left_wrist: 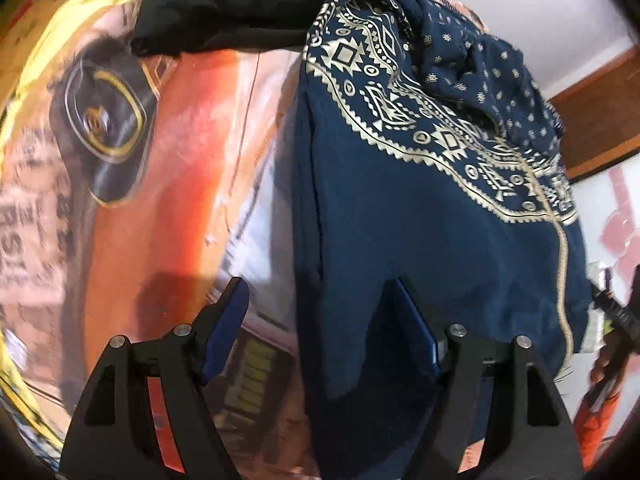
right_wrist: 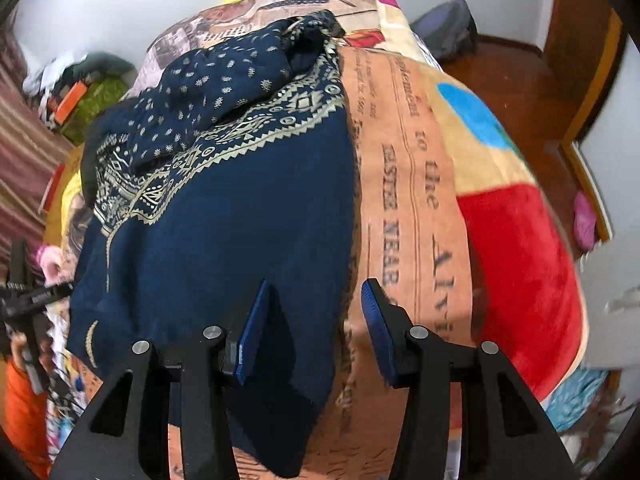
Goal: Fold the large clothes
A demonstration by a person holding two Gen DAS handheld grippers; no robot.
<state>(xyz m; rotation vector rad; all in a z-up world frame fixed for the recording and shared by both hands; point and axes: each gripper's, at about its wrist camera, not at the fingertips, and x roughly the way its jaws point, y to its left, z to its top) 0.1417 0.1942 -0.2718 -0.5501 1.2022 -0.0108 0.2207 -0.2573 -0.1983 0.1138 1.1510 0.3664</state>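
Hovering with jaws apart and nothing pinched, the left gripper (left_wrist: 320, 320) straddles the near left edge of the navy dress (left_wrist: 420, 240), one finger over the cloth and the other over the printed blanket (left_wrist: 180, 160). The right gripper (right_wrist: 316, 324) is spread too, straddling the dress's right edge. Beyond both, the dress's gold-patterned top lies bunched up, a black garment (left_wrist: 224, 8) past it.

place: home bedroom
bed: printed fleece blanket (right_wrist: 500, 216) covers it, clothes piled on top
floor: polished wood (right_wrist: 520, 92), far right
walls: plain white (right_wrist: 100, 8)
clutter: boxes and bags (right_wrist: 80, 92) far left
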